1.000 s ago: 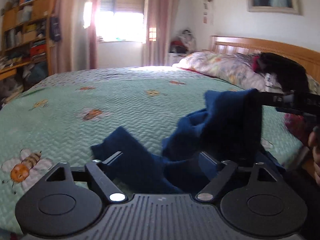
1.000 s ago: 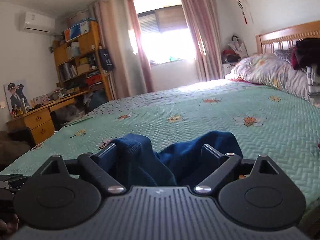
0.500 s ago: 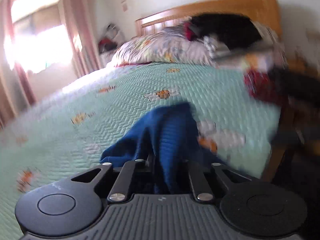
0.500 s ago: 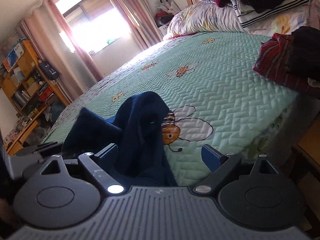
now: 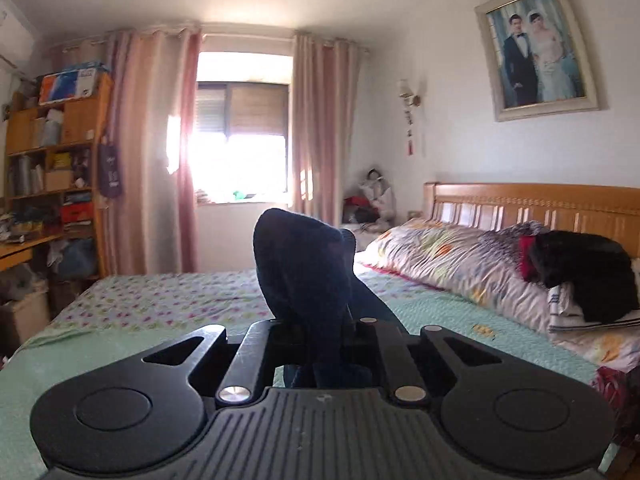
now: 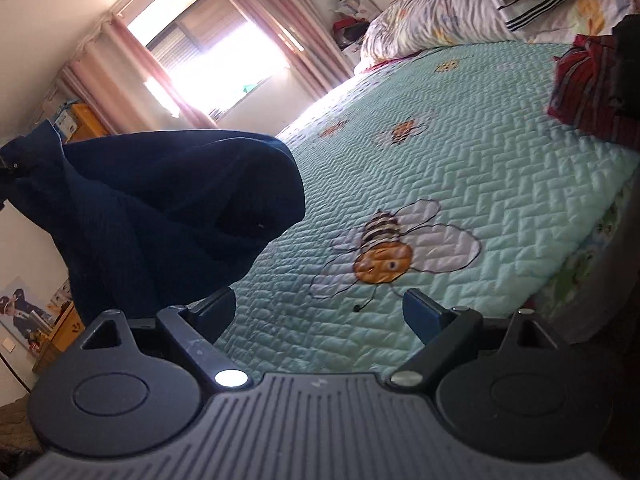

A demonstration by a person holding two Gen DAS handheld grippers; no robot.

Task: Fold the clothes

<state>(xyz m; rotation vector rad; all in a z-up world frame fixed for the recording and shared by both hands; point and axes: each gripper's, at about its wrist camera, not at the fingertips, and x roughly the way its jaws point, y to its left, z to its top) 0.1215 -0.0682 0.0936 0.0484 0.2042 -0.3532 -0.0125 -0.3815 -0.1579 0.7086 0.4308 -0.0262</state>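
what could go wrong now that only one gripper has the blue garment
The left gripper is clamped on a bunched fold of the dark blue garment, so it may lift as a tangled lump rather than spread flat. The right gripper stands open over the green quilt, with the cloth beside its left finger; closing here could miss it or catch the quilt.
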